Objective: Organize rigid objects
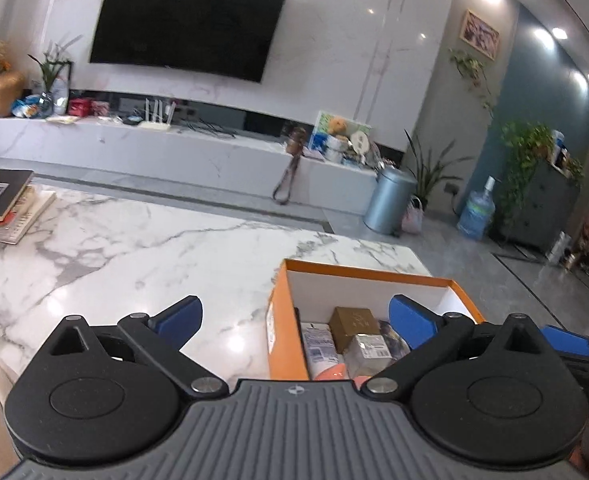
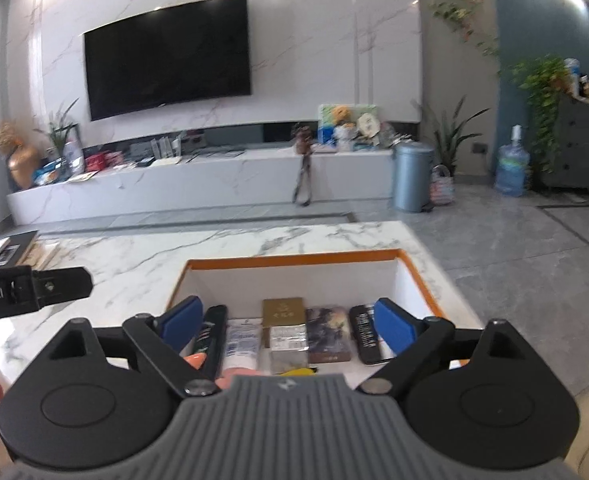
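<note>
Right wrist view: the orange box [image 2: 416,270] sits on the marble bench [image 2: 134,256], holding a gold carton [image 2: 283,311], a white tube [image 2: 243,342], a dark remote [image 2: 366,334] and more. Just behind and above it, the right gripper [image 2: 284,322] gapes wide, empty. Left gripper [image 1: 294,320], equally spread and empty, hangs off the box's left side.

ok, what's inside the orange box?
In the box: gold carton, clear packet, white tube, black tube, dark pack, remote. The claw body hides the near end.
</note>
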The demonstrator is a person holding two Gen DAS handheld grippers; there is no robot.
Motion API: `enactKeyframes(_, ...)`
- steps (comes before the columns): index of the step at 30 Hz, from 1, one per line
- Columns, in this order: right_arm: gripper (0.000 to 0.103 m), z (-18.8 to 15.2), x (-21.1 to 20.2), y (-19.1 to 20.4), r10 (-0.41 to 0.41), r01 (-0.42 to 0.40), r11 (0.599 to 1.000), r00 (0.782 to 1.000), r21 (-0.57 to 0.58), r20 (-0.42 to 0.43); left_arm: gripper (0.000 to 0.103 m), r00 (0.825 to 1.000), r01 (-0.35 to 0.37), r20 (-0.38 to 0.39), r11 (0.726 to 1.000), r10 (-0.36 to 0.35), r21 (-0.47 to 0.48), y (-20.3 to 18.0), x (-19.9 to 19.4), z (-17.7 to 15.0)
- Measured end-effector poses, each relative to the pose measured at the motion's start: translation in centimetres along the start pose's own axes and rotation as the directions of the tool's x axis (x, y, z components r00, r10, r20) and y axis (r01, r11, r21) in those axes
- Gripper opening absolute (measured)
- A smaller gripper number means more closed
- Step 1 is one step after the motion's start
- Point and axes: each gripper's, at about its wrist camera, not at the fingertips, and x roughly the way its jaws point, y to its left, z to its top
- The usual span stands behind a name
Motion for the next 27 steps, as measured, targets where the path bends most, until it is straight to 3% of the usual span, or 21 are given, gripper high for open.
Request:
enactKeyframes(6,0.099,-1.6,0.1,0.1,-0.038,0.038,0.999,0.999,0.018,0.006,0.103,0.993,-0.115,0.032,0.992,0.113,0.047,0.0,-0.2,-1.6)
enactKeyframes(27,0.101,-4.0,0.5,1.4,-0.095,0.095,0.995,0.995,-0.005,0.039,0.103,0.991,-0.129,0.041,0.987,0.126,0.094,0.1,-1.5,-2.8)
